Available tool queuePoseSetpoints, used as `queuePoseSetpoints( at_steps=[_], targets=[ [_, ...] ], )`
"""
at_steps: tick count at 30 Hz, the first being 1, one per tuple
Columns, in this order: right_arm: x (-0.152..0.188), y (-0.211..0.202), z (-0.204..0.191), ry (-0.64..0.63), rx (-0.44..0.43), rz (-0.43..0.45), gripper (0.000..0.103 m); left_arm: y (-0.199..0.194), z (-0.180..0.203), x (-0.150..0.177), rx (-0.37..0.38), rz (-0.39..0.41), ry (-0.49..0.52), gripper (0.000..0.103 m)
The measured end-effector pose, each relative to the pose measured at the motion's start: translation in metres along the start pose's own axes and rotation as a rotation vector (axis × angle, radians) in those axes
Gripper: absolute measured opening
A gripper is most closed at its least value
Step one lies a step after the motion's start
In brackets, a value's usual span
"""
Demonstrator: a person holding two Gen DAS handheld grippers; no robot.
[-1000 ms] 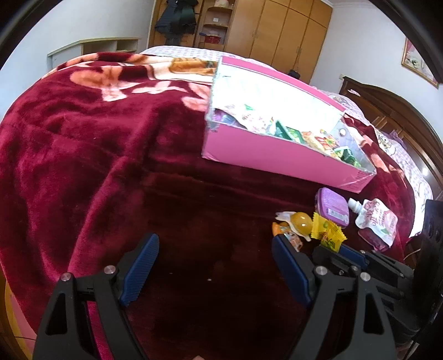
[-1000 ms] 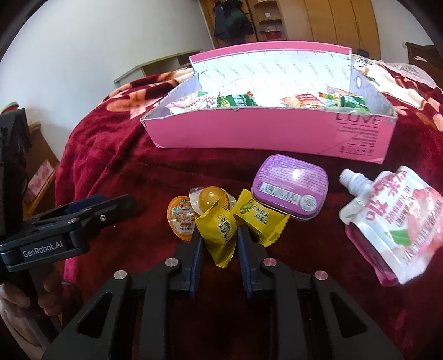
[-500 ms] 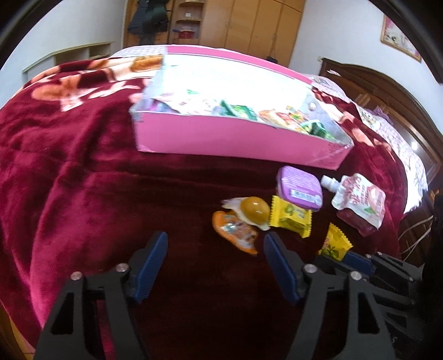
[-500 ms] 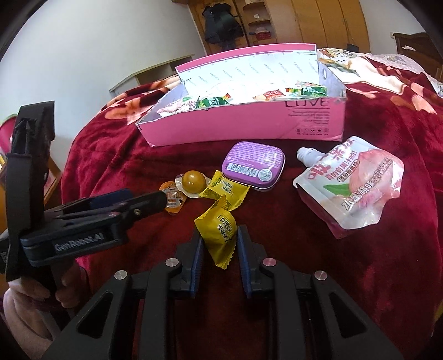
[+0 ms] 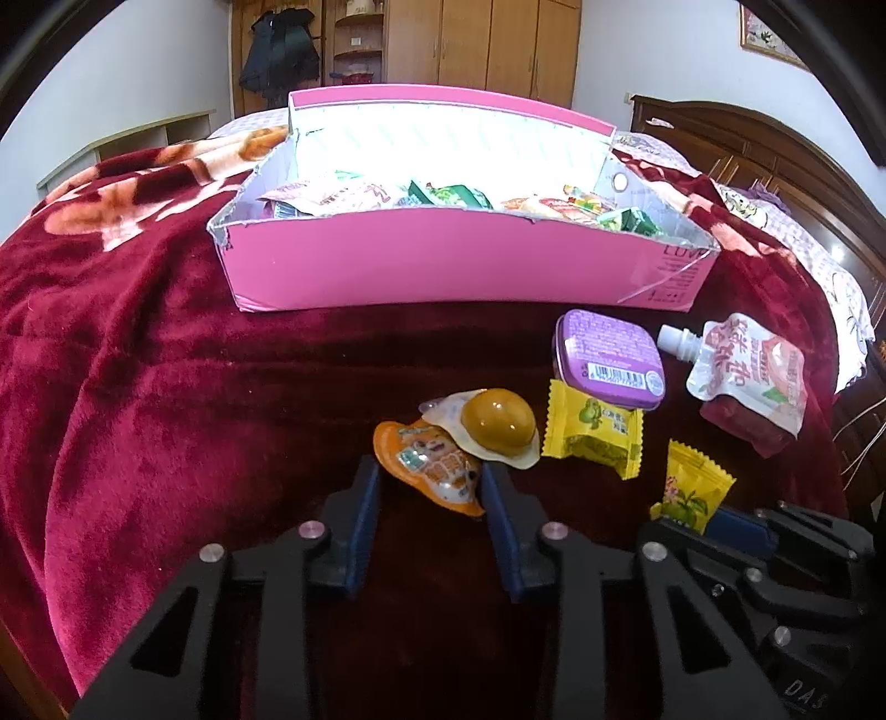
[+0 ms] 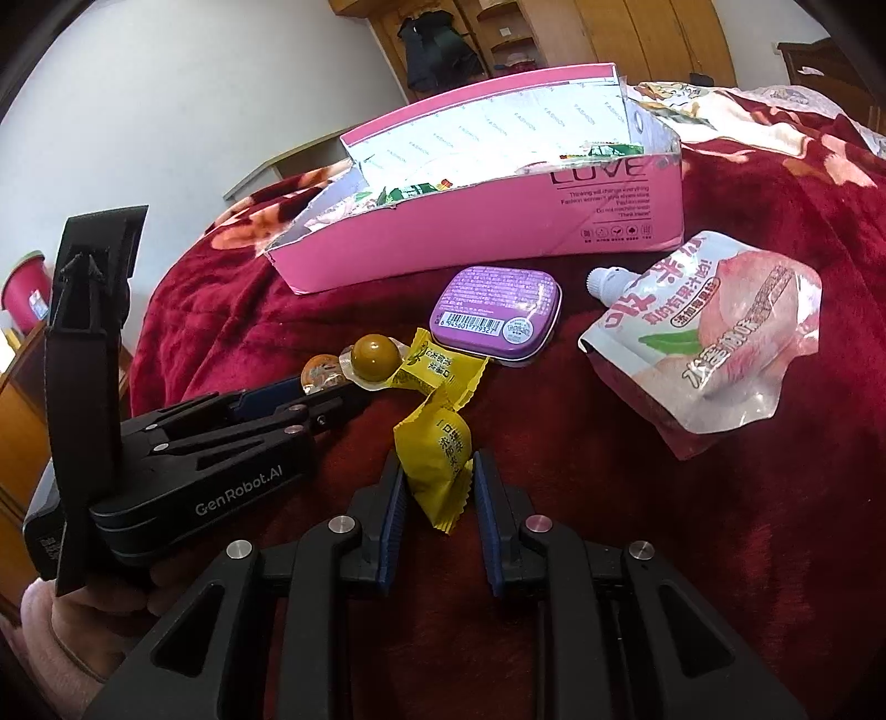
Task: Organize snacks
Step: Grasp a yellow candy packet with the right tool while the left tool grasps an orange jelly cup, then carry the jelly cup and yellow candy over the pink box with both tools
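With the yellow candy (image 6: 437,454) gripped by the right fingers (image 6: 394,498), the orange jelly cup (image 5: 429,464) is best pinched squarely between the closing left fingers (image 5: 362,518), not its neighbour.

Blanket (image 5: 166,399): deep crimson plush, with pale peach flower pattern at the far side.
Box (image 5: 443,266): pink outside, dark "LOVE" lettering on one end; lining silvery white with faint repeated text.
Tin (image 5: 609,357): purple, white barcode label.
Pouch (image 6: 714,338): white with pink peach picture, green leaf, pink lettering, white cap.
Jelly cup (image 5: 437,465): orange, printed foil lid.
Round sweet (image 5: 498,421): amber-brown dome on clear whitish film.
Flat candy wrapper (image 5: 595,429): yellow, green fruit print.
Held candy wrapper (image 6: 437,454): yellow, dark characters.
Left gripper (image 5: 429,493): black frame, blue pads.
Right gripper (image 6: 437,498): black frame, blue pads.
Wardrobe (image 5: 482,44): light brown wood.
Wall (image 5: 138,72): plain white-grey.
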State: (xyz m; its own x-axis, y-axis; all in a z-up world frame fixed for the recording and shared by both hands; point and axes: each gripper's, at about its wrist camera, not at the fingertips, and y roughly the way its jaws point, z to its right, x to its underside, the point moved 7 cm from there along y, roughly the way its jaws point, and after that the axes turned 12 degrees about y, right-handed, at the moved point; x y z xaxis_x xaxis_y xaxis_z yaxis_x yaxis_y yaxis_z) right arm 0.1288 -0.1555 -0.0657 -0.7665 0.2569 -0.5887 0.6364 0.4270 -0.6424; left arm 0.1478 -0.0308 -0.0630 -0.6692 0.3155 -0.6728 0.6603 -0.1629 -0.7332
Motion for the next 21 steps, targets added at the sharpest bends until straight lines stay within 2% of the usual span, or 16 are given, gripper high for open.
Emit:
queuePoseSetpoints(
  at_steps=[5,21],
  targets=[
    [0.000,-0.001,0.001,0.009,-0.014,0.001,0.024,-0.003,-0.002,0.001,0.011,0.009,-0.005,0.032],
    [0.004,-0.014,-0.005,0.016,-0.004,0.044,0.023,-0.041,-0.011,0.000,0.051,0.088,-0.041,0.031]
  ],
)
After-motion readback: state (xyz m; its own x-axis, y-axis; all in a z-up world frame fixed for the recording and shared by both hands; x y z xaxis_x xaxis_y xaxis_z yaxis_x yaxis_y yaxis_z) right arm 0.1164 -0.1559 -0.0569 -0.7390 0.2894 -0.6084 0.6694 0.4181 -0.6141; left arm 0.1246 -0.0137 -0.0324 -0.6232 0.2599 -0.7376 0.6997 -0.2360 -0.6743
